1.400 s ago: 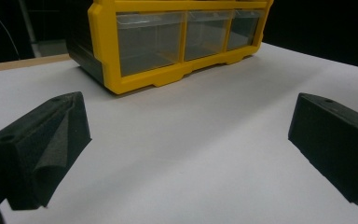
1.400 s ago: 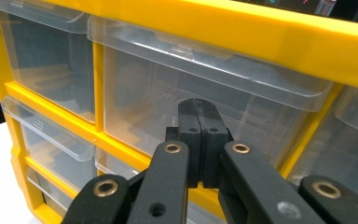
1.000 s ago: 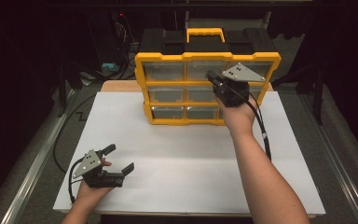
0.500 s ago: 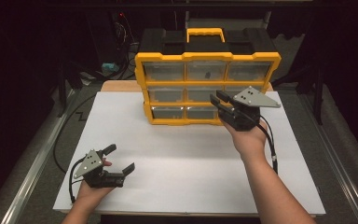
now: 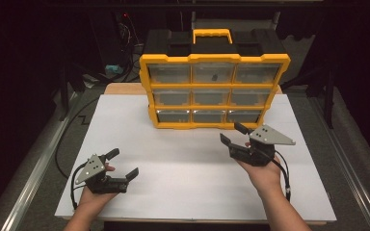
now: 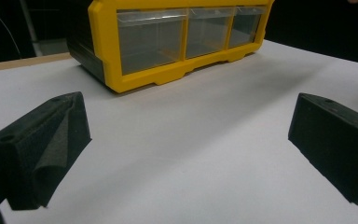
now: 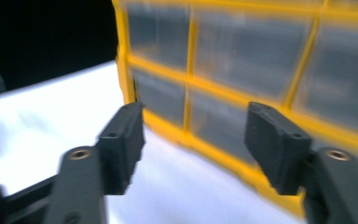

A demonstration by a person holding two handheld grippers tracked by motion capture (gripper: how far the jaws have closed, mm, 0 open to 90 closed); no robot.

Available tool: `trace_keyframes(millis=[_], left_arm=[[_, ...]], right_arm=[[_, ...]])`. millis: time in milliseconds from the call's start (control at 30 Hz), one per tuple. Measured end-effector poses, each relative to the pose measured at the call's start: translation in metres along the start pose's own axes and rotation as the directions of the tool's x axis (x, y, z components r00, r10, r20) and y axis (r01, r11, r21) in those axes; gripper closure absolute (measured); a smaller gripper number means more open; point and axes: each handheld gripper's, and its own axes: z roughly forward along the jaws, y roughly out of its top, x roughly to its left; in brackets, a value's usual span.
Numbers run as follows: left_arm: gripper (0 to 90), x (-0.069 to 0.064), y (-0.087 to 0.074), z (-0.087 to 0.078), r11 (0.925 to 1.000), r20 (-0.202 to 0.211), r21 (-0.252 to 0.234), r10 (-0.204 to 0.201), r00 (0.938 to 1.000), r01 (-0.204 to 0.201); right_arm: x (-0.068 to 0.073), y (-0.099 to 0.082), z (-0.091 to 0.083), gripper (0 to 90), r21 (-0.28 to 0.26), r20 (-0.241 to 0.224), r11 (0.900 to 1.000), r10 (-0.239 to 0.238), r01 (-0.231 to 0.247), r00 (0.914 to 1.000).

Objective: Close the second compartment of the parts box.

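A yellow and black drawer cabinet [image 5: 213, 91] with clear drawers stands at the back of the white table top [image 5: 183, 163]; its lower rows also show in the left gripper view [image 6: 177, 39] and the right gripper view [image 7: 242, 79]. My right gripper [image 5: 233, 134] hovers in front of the cabinet's lower right corner, pointing at it. Its jaws have just been opening, and nothing is between them [image 7: 196, 144]. My left gripper [image 5: 123, 163] rests near the table's front left, open and empty, its black pads [image 6: 46, 144] wide apart.
A black cable [image 5: 283, 173] trails from the right gripper along the forearm. Dark metal rails [image 5: 38, 163] run along both sides of the table. Cables and dark equipment sit behind the cabinet at the back left [image 5: 120, 43].
The right hand has drawn back from the cabinet's right drawers, toward me and down, to just above the table. Its jaws went from shut to open. The left gripper has not moved.
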Motion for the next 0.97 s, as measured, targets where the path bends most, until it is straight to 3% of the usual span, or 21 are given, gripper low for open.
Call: trace_keyframes(millis=[200,400,500,667,800,967], left_arm=[[0.3,0.0,0.0,0.0,1.0,-0.002,0.002,0.0,1.0,0.0],[0.3,0.003,0.0,-0.003,1.0,-0.015,0.003,0.002,0.9999,-0.002],[0.3,0.004,0.0,-0.004,1.0,-0.026,0.006,0.0,0.9996,0.0],[0.3,0.002,-0.001,-0.002,0.9997,-0.029,0.023,0.007,0.9995,-0.007],[0.3,0.001,-0.001,0.0,0.9994,-0.038,0.035,0.003,0.9993,-0.002],[0.3,0.001,-0.002,-0.001,0.9991,-0.045,0.042,0.0,0.999,0.002]], right_arm=[[-0.004,-0.043,-0.009,16.8,0.048,0.01,0.9979,0.043,-0.044,0.999],[-0.011,-0.077,-0.025,7.9,0.07,0.021,0.9917,0.107,-0.108,0.994],[-0.013,-0.084,-0.033,1.1,0.08,0.047,0.9912,0.102,-0.105,0.9937],[-0.018,-0.095,-0.054,0.2,0.008,0.066,0.9923,0.123,-0.123,0.9903],[-0.022,-0.094,-0.057,0.2,-0.015,0.092,0.9934,0.115,-0.114,0.9891],[-0.022,-0.094,-0.058,0.2,-0.007,0.094,0.9954,0.096,-0.096,0.9909]])
